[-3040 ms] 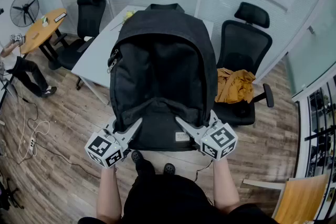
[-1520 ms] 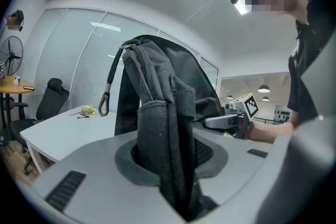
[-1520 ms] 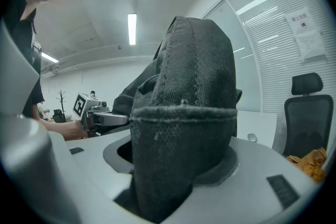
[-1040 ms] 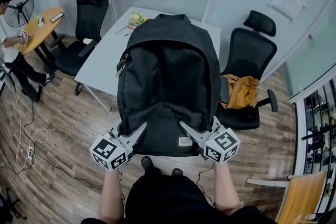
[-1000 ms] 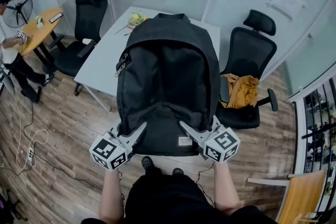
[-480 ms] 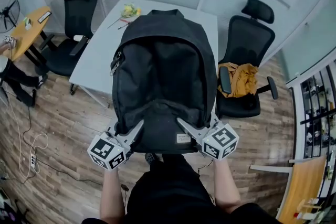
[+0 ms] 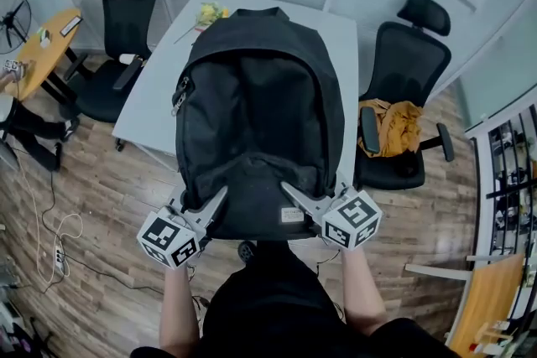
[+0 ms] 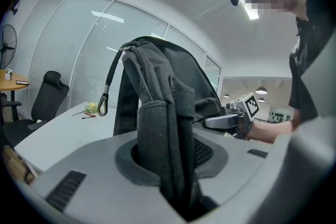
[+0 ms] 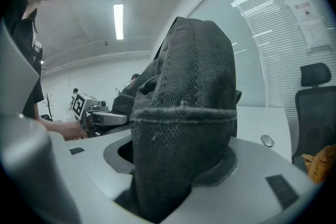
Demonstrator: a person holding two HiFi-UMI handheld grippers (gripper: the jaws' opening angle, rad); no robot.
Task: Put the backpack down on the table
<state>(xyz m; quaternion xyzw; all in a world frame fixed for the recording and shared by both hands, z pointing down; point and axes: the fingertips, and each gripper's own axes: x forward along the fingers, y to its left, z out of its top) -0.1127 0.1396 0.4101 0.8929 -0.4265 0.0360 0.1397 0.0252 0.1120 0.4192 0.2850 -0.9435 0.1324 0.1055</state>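
Now the left tool (image 7: 215, 200) and right tool (image 7: 292, 194) are each clamped on the near end of the backpack (image 7: 260, 113); its long axis runs straight ahead, over the surface (image 7: 155, 84).

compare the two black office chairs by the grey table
The chair at picture right has a mustard cloth on its seat; the chair at picture left has none. The left chair stands near a round wooden table; the right chair doesn't. Both are black.
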